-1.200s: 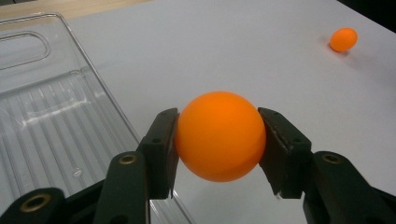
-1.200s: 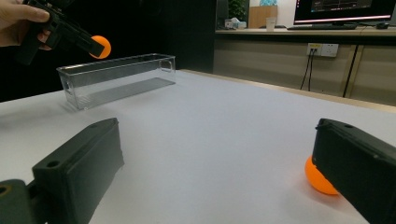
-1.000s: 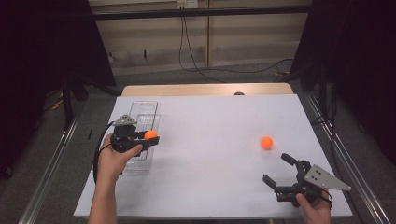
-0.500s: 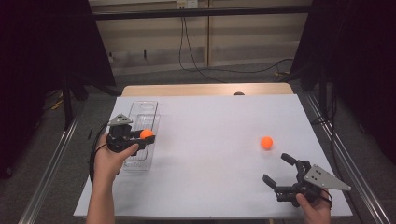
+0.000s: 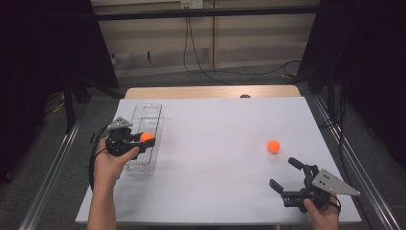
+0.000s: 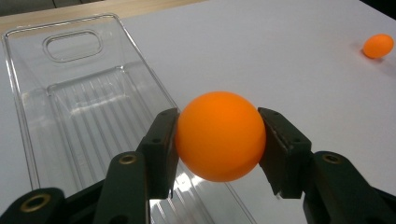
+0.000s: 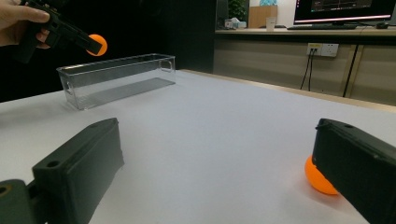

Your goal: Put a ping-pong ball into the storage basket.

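My left gripper (image 5: 143, 138) is shut on an orange ball (image 6: 219, 135) and holds it in the air above the clear plastic tray (image 5: 148, 117) at the table's left. The same held ball (image 7: 98, 45) hangs above the tray (image 7: 116, 79) in the right gripper view. A second orange ball (image 5: 273, 146) lies on the white table at the right, and it shows as a small ball (image 6: 377, 45) far off in the left gripper view. My right gripper (image 5: 286, 173) stands open near the front right edge, just short of that ball (image 7: 318, 178), with nothing between its jaws.
The white table (image 5: 215, 134) has a wooden strip (image 5: 210, 91) along its far edge. Metal rails run along both sides. Cables hang on the back wall. A desk with a monitor (image 7: 345, 9) stands beyond the table in the right gripper view.
My left gripper has drifted a little left and away with the ball, over the tray. The right gripper has stayed put.
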`<state>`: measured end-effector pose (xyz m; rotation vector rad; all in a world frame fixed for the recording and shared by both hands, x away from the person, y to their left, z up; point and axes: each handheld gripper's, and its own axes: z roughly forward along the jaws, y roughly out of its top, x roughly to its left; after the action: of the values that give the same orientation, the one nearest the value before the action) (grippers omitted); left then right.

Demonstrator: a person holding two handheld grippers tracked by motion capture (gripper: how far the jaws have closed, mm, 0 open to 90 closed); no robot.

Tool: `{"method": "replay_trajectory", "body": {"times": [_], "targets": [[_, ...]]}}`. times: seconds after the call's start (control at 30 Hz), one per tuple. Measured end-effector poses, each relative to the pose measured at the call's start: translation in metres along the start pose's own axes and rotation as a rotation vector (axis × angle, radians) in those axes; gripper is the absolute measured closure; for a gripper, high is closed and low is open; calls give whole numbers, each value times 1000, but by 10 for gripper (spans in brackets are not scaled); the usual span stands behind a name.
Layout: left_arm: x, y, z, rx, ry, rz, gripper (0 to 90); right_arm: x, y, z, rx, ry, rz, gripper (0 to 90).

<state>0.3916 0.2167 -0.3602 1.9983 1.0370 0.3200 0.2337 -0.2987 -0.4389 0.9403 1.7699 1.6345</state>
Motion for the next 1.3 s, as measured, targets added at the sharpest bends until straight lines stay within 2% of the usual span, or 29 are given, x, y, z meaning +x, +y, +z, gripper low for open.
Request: {"method": "replay_trajectory", "body": {"times": [0.53,1.3], "targets": [[5,-3,1,9,23,-8,509,0,0,0,0,1,-1,10],[13,-9,4,19,77,-20,509,0,0,0,-1,2,0,10]]}}
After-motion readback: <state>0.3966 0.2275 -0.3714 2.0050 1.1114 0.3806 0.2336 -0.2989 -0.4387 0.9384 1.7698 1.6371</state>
